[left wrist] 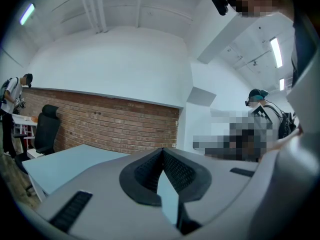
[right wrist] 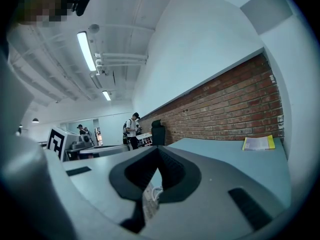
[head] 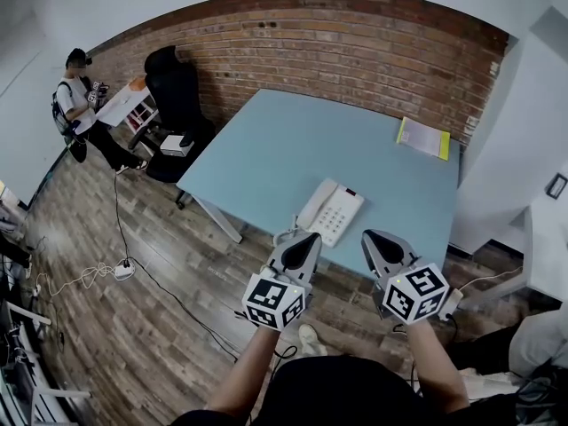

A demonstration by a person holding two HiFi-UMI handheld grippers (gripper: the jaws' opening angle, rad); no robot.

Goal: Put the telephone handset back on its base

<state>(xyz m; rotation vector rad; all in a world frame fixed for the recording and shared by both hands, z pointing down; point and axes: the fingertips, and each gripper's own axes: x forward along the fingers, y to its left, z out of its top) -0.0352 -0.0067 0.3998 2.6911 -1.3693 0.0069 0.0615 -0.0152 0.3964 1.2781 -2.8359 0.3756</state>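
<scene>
Left gripper (head: pixel 306 238) and right gripper (head: pixel 371 237): jaws were pressed together, nothing held. White telephone (head: pixel 335 215) sat on table (head: pixel 266 140) just ahead, between both grippers. Handset (head: pixel 313 204) lay along its side nearer the left gripper.

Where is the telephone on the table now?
In the head view, the telephone lies at the near edge of the blue table, far from the yellow booklet.
</scene>
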